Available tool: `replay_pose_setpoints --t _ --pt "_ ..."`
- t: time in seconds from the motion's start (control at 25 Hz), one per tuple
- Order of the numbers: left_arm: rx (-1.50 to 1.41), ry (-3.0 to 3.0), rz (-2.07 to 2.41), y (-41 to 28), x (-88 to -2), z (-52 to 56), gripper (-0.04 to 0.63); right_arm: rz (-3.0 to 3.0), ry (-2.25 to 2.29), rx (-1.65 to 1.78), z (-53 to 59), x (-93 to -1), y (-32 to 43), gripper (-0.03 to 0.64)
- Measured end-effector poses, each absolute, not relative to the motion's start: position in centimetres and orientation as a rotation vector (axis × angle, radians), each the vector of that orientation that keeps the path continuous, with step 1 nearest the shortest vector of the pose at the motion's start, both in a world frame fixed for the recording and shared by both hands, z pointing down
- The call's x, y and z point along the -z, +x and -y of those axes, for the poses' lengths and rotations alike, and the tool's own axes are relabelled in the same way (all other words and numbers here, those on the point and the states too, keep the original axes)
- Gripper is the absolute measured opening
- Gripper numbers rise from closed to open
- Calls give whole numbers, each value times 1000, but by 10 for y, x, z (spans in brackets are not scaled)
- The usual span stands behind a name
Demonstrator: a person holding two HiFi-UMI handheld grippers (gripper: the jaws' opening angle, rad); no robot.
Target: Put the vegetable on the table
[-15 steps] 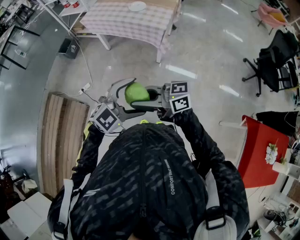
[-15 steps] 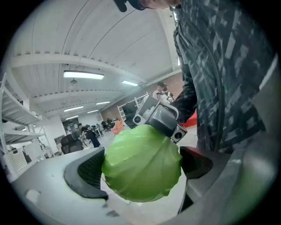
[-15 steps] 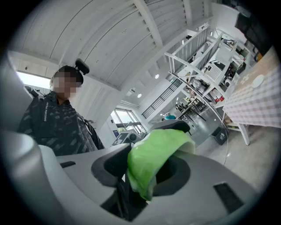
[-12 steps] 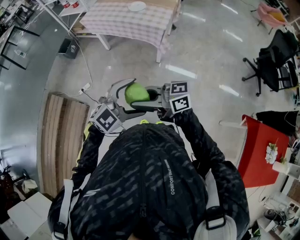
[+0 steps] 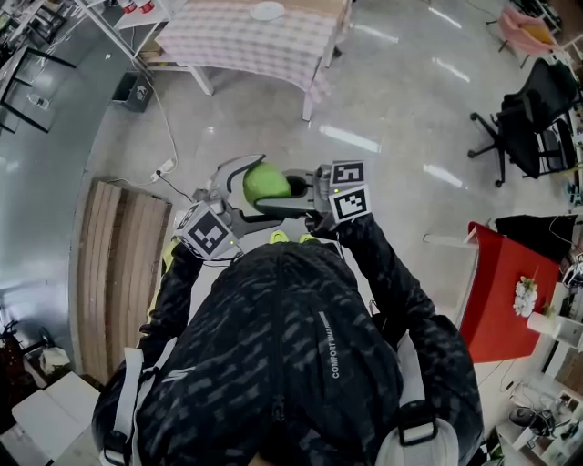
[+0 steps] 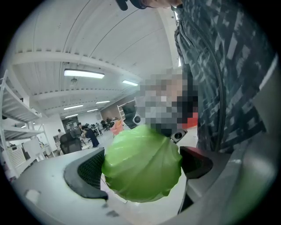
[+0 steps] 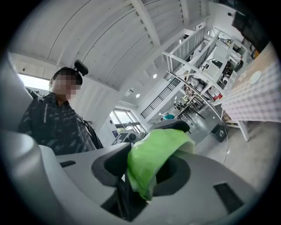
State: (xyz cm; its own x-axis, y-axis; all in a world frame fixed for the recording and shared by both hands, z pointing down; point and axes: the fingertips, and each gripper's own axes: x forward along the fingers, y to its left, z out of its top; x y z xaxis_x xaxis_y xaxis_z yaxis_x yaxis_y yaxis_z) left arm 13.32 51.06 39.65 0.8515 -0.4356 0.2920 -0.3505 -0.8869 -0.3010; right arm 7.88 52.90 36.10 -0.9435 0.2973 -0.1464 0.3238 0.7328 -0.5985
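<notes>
Cabbage (image 5: 266, 182), round and pale green, held up in the air in front of the person's (image 5: 291, 364) chest, well above the grey floor (image 5: 401, 100). Both tools meet on it.

Left tongs (image 6: 142, 165): jaws spread wide, one pad against each flank of the cabbage, so the head fills the whole gap between them. Gripping it.

Right tongs (image 7: 147, 165): jaws much closer together, pinched on a loose outer leaf at the cabbage's side. The leaf folds down between the pads. In the head view these tongs come in from the right, marker cube facing up.

Worktop (image 5: 228, 45): checkered cloth over it, standing at the top of the head view, well apart from the cabbage. White plate (image 5: 268, 11) sits at its far edge. The same worktop shows at the right edge of the right gripper view.

Surroundings: wooden slats (image 5: 118, 264) on the floor to the person's left; red table (image 5: 506, 291) to the right; black office chair (image 5: 537, 118) beyond it.
</notes>
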Motion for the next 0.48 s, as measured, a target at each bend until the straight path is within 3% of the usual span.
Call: replay_pose_setpoints --t 0.48 --pt "525 -2795 -614 115 -400 -526 509 -2919 511 1004 -544 -365 59 138"
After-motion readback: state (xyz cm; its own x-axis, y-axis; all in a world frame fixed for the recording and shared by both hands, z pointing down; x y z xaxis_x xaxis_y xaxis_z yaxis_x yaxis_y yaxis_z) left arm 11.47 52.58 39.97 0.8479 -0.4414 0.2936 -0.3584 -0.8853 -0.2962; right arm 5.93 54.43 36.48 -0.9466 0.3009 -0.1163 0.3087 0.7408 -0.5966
